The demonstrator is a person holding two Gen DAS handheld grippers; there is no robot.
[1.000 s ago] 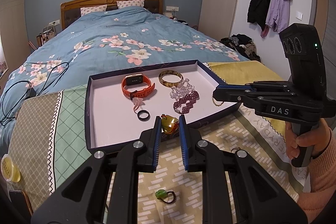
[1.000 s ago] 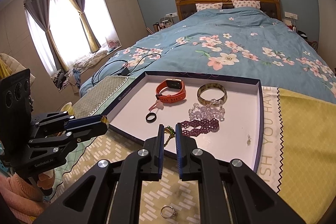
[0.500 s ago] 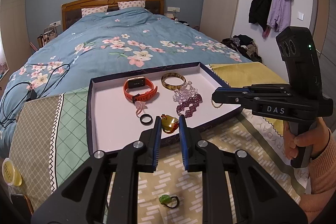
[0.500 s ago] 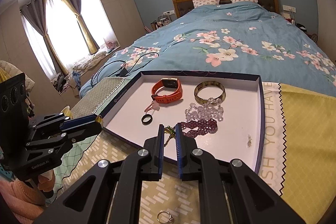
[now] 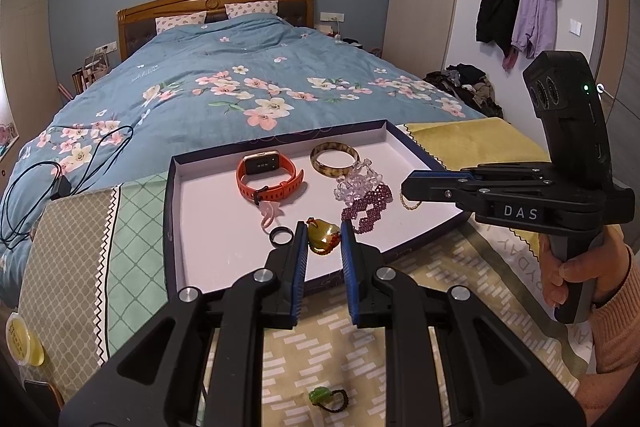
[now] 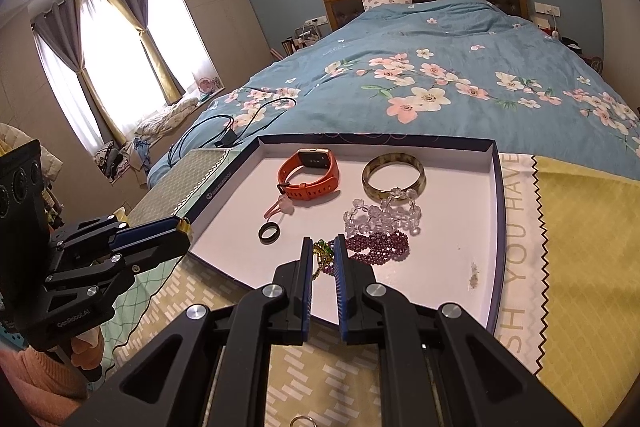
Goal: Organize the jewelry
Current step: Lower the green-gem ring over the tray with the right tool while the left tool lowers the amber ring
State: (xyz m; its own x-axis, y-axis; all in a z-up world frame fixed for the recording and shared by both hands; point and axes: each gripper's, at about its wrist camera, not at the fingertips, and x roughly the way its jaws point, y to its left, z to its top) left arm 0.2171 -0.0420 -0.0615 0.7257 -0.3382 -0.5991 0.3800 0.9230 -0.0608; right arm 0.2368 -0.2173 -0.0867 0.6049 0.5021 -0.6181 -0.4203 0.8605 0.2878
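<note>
Left wrist view shows the left gripper (image 5: pixel 324 239) closed on an amber pendant (image 5: pixel 323 235), held over the near edge of the shallow box lid (image 5: pixel 176 227) that serves as a tray on the bed. Already inside lie an orange smartwatch (image 5: pixel 267 179), a tortoiseshell bangle (image 5: pixel 334 159), a clear bead bracelet (image 5: pixel 358 183), a purple bead bracelet (image 5: pixel 368 207), a black ring (image 5: pixel 282 236) and a pink hair tie (image 5: pixel 269 213). A green-stone ring (image 5: pixel 326 396) is outside on the patterned cloth (image 5: pixel 312 355). Right wrist view shows the right gripper (image 6: pixel 322 253) pinched on a gold chain with green beads (image 6: pixel 322 255) above the tray's near edge; a silver ring (image 6: pixel 301 421) lies on the cloth below. By my judgement most pieces are gathered; the two held items and two loose rings remain.
</note>
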